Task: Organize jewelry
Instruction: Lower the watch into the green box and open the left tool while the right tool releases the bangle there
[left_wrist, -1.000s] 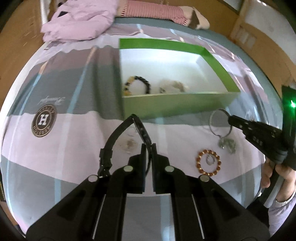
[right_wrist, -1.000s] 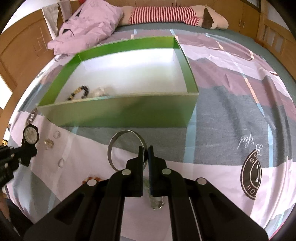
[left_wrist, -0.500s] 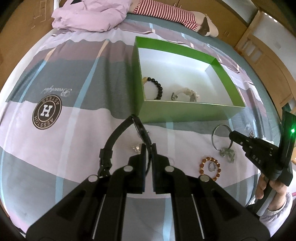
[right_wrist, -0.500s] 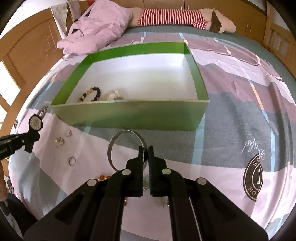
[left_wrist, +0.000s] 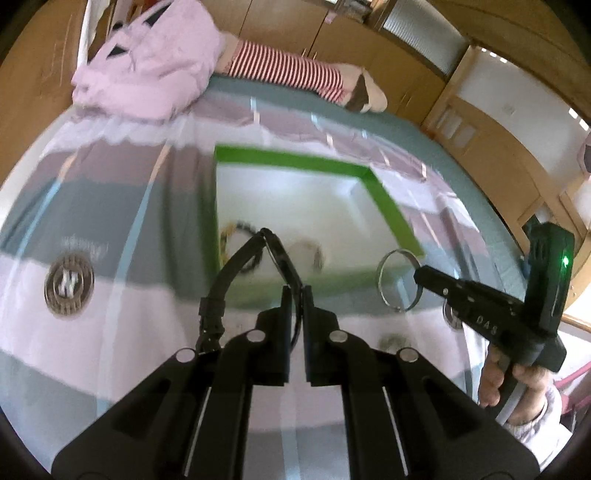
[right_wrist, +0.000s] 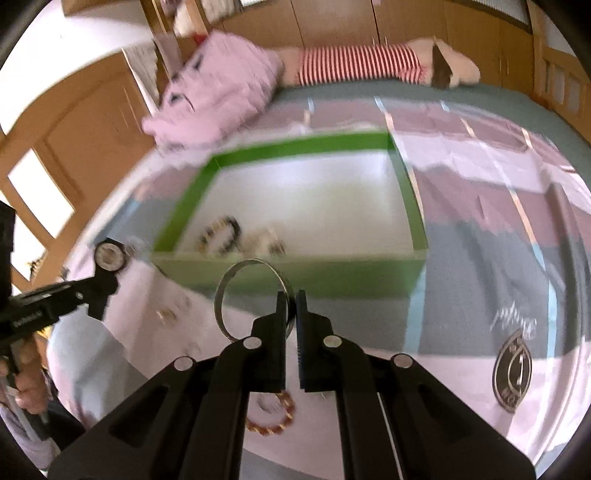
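My left gripper (left_wrist: 296, 291) is shut on a black wristwatch (left_wrist: 236, 269), whose strap arches up in front of the green box (left_wrist: 391, 210). From the right wrist view the watch face (right_wrist: 109, 256) shows at the left gripper's tip. My right gripper (right_wrist: 291, 295) is shut on a thin silver bangle (right_wrist: 229, 291), lifted above the bedspread just before the box (right_wrist: 295, 275); the bangle (left_wrist: 388, 280) also shows in the left wrist view. Inside the box lie a black-and-yellow bead bracelet (right_wrist: 221, 236) and a pale bracelet (right_wrist: 266, 240).
An amber bead bracelet (right_wrist: 271, 415) and small rings (right_wrist: 166, 315) lie on the striped bedspread near me. A pink quilt (left_wrist: 147, 74) and a striped plush toy (left_wrist: 295, 74) sit at the bed's far end. Wooden cabinets surround the bed.
Both grippers have risen off the bedspread with their pieces, the watch and the bangle, and tilted so the box now sits lower in view. The picture is blurred by the motion.
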